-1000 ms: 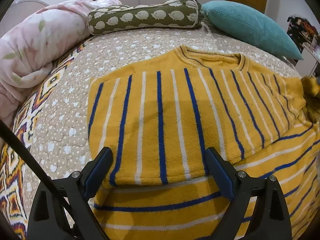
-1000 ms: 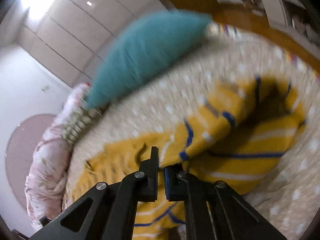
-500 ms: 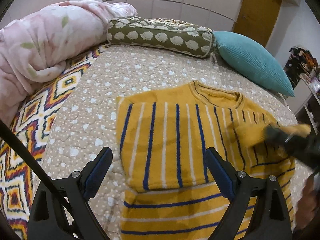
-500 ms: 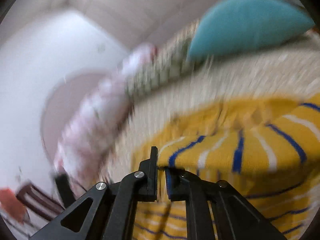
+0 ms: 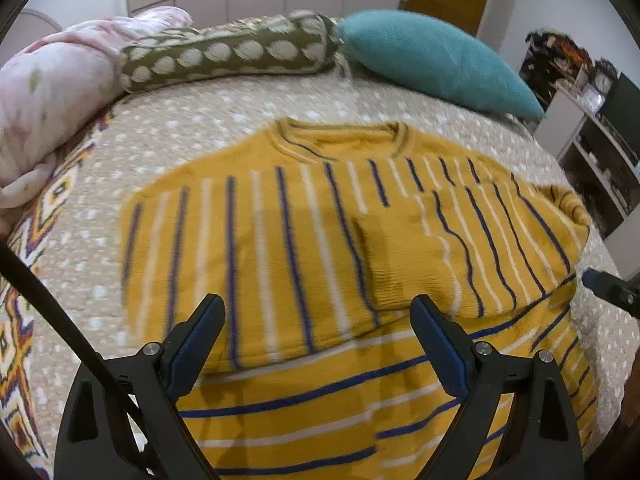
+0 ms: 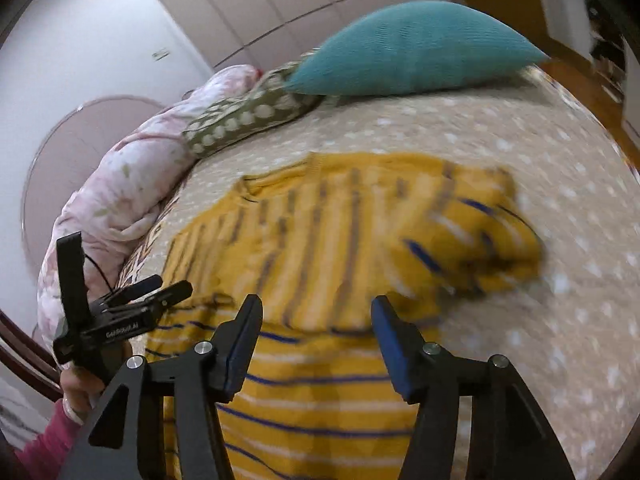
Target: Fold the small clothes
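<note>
A yellow sweater (image 5: 304,248) with blue and white stripes lies flat on the bed, collar toward the pillows. Both sleeves are folded across its chest; the right sleeve (image 5: 472,240) lies slanted over the front, cuff near the middle. In the right wrist view the sweater (image 6: 320,240) is blurred, its right side bunched. My left gripper (image 5: 316,328) is open and empty above the sweater's lower part. My right gripper (image 6: 316,332) is open and empty above the hem; its tip shows in the left wrist view (image 5: 600,282) at the right edge.
The bed has a beige dotted quilt (image 5: 224,120). At its head lie a pink floral duvet (image 5: 44,96), an olive bolster (image 5: 228,56) and a teal pillow (image 5: 436,60). Shelves (image 5: 600,136) stand right of the bed. My left hand holds its gripper (image 6: 116,320).
My right gripper carried the right sleeve across the chest, let it go and opened, then drew back to the right. The left gripper stayed open and shifted little.
</note>
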Available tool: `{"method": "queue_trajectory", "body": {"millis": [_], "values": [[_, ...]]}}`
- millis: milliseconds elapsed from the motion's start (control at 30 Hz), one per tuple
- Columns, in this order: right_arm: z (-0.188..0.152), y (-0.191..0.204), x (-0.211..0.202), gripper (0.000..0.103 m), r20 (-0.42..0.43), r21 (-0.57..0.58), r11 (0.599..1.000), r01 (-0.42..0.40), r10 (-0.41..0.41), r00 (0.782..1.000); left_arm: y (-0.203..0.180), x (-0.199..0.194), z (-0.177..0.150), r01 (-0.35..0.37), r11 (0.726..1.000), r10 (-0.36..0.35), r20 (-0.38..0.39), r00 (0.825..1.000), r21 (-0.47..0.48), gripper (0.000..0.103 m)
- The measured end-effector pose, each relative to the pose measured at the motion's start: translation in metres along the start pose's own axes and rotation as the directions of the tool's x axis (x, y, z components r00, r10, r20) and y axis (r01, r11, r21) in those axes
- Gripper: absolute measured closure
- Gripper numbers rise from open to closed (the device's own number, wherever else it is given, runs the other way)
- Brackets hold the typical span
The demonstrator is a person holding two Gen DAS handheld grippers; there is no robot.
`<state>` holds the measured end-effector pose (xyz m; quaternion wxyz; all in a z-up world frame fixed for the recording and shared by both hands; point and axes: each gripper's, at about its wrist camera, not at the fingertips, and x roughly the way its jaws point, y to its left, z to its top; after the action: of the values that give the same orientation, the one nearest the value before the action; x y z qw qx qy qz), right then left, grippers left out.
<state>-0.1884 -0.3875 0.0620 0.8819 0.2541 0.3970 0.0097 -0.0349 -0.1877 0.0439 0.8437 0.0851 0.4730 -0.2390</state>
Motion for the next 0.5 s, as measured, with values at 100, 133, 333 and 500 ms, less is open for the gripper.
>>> {"method": "queue_trajectory", "body": {"millis": [100, 133, 333, 500], "values": [[-0.013, -0.023, -0.011, 0.041, -0.005, 0.058, 0.998, -0.012, 0.012, 1.0, -0.012, 0.011, 0.007, -0.019, 1.0, 0.019, -0.004, 1.0, 0.0, 0.01], [-0.017, -0.029, -0.012, 0.041, -0.009, 0.068, 0.998, -0.015, 0.016, 1.0, -0.017, 0.015, 0.01, -0.029, 1.0, 0.029, -0.001, 1.0, 0.002, 0.01], [-0.028, -0.042, -0.026, 0.041, 0.018, 0.083, 0.997, -0.001, 0.0, 1.0, -0.054, 0.04, 0.024, -0.047, 0.993, 0.051, -0.041, 0.998, 0.109, 0.073], [-0.025, -0.053, -0.039, 0.036, 0.062, 0.099, 0.994, 0.043, -0.05, 0.997, -0.053, 0.017, 0.039, -0.015, 0.993, 0.016, -0.006, 1.0, 0.119, 0.092]]}}
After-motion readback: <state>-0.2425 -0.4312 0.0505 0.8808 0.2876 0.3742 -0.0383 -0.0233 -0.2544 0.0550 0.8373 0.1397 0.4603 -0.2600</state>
